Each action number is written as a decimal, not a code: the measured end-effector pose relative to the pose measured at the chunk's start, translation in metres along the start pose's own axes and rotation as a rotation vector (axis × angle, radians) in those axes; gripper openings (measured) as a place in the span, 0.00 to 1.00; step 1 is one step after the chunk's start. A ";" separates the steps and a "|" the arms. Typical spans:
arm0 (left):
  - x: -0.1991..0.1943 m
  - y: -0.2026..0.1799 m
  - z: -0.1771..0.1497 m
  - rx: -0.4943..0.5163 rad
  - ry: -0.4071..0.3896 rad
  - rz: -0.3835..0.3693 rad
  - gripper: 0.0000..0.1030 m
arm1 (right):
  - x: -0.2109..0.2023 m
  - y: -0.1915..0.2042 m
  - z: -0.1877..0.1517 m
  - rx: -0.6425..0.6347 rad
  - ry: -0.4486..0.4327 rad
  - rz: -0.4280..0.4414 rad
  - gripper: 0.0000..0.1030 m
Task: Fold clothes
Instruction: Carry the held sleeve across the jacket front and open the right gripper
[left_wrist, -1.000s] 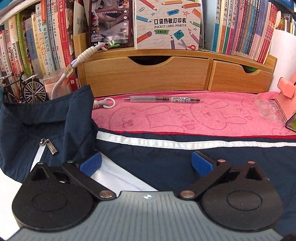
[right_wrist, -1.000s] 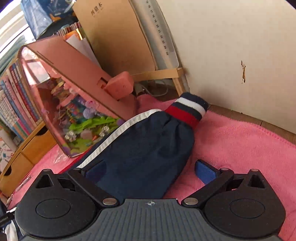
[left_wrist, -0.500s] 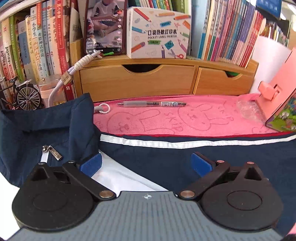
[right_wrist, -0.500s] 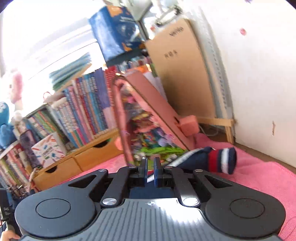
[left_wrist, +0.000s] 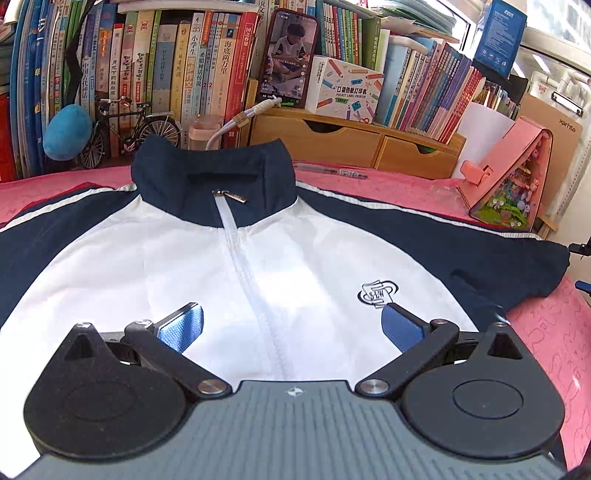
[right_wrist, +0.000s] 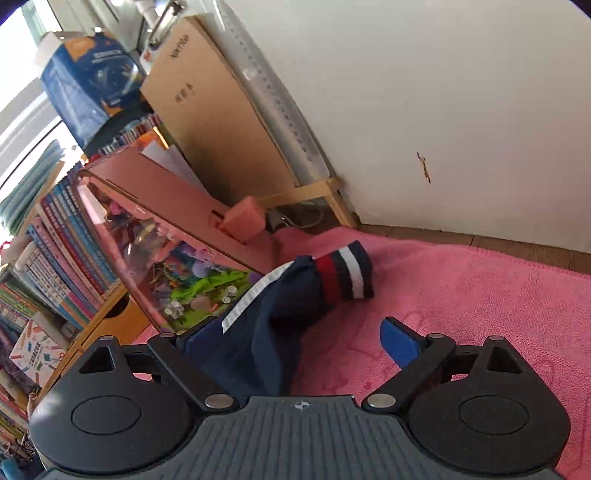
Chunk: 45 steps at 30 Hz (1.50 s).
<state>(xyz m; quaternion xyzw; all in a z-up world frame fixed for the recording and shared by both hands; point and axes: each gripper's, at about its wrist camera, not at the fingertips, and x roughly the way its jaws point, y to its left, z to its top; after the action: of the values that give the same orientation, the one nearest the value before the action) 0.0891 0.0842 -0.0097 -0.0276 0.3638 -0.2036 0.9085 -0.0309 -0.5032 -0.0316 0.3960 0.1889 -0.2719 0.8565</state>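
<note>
Left wrist view: the jacket (left_wrist: 155, 258) lies front up and zipped on the pink towel (left_wrist: 546, 339), collar toward the far bookshelf (left_wrist: 177, 74).
Left gripper (left_wrist: 291, 325): jaws wide, nothing between them, hovering over the white chest panel beside the zipper (left_wrist: 251, 280).
Right wrist view: the sleeve (right_wrist: 273, 325) stretches toward the far wall, its striped cuff (right_wrist: 347, 277) resting on the towel near the pink toy house (right_wrist: 173, 221).
Right gripper (right_wrist: 299, 343): jaws have just been opening and stand wide; the sleeve lies between them against the left pad, not pinched.
Done: the garment looks spread out and flat.
Left: I judge no fold made yet; sleeves need bringing in, then the body doubled over.
</note>
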 end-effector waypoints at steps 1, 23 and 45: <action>0.000 0.000 -0.007 0.000 0.014 0.014 1.00 | 0.009 -0.007 0.000 0.039 0.014 0.020 0.91; -0.046 0.029 -0.025 -0.161 -0.068 -0.085 1.00 | -0.129 0.207 -0.111 -0.584 -0.178 0.568 0.06; -0.059 0.086 -0.022 -0.365 -0.073 -0.130 1.00 | -0.132 0.301 -0.329 -1.162 0.186 0.749 0.88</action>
<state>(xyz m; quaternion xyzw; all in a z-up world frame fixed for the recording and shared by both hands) 0.0657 0.1876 -0.0051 -0.2228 0.3589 -0.1915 0.8859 0.0160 -0.0425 0.0108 -0.0664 0.2272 0.2221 0.9459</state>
